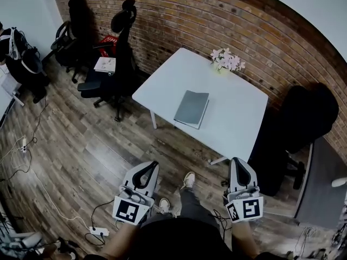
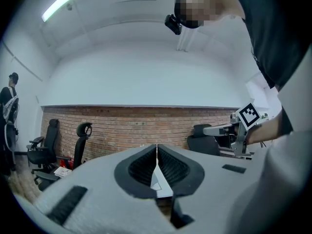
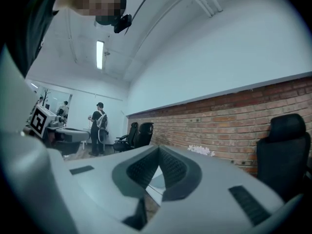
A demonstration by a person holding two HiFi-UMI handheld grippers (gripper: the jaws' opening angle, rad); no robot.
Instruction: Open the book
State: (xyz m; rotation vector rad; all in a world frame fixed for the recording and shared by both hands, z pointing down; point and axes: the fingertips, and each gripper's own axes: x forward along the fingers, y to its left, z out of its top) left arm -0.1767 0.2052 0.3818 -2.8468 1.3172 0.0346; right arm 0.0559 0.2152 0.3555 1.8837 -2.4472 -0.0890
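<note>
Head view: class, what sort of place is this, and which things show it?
Probably an office or lab workroom: black office chairs along a brick wall, and a white table holding a closed book.

Even light, perhaps slight fisheye warp

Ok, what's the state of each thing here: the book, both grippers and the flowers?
Book: closed, lying flat on the white table.
Left gripper: fingers shut, nothing between them.
Right gripper: fingers shut, nothing between them.
Flowers: upright at the table's far edge.
</note>
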